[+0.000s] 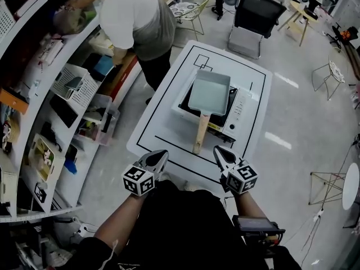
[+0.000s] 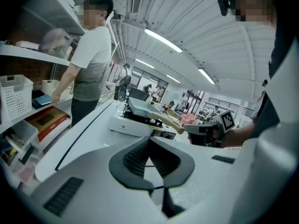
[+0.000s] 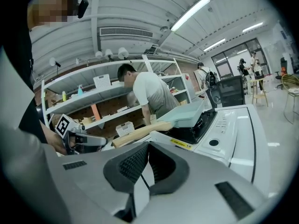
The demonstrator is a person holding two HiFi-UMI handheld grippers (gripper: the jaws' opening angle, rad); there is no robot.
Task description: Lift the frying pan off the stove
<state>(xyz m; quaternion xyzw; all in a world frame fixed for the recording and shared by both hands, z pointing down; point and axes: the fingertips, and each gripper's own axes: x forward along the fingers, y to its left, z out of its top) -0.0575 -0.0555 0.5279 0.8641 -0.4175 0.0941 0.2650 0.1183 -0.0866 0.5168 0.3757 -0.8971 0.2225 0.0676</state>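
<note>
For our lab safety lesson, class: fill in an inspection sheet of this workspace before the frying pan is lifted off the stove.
Surface: white table with black outline markings.
Job's things: rectangular frying pan, wooden handle towards the grippers, sitting on the portable stove.
Clutter: nothing seen.
Grippers: left gripper and right gripper both shut, empty, at the table's near edge, short of the handle.
Cables: thin cable on the floor at right.
Surroundings: person at shelves on the left; chair beyond the table.
</note>
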